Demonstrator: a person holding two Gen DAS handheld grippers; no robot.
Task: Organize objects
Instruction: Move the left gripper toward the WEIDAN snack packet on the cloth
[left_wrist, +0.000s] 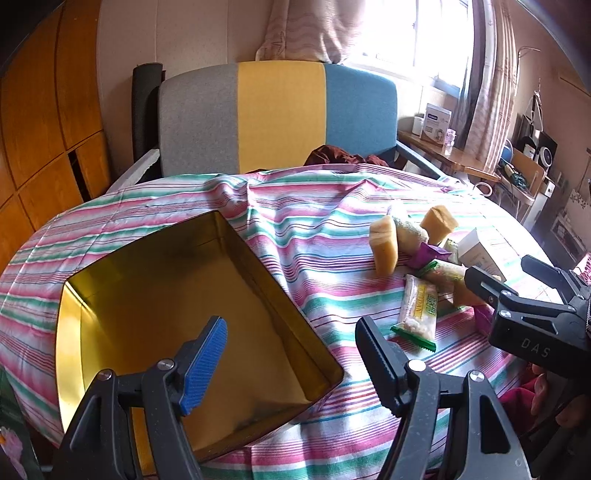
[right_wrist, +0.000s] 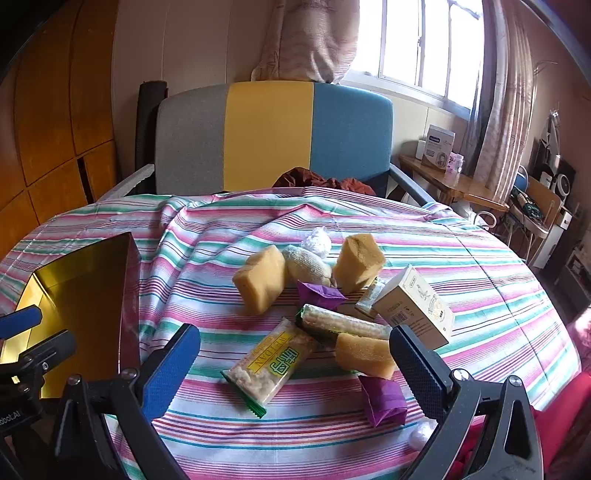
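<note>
Covering the table, striped cloth fronts tricolor chair.

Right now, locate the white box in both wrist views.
Left wrist: white box at the right edge, behind the snack pile.
Right wrist: white box right of centre, above the right finger.
Shared landmark: the green-edged snack packet lies left of it in both.

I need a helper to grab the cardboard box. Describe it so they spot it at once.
Start at the striped tablecloth, then the snack pile to the right of the gold tin. The small box lies at the pile's right edge, the only hard-cornered cream carton there.
</note>
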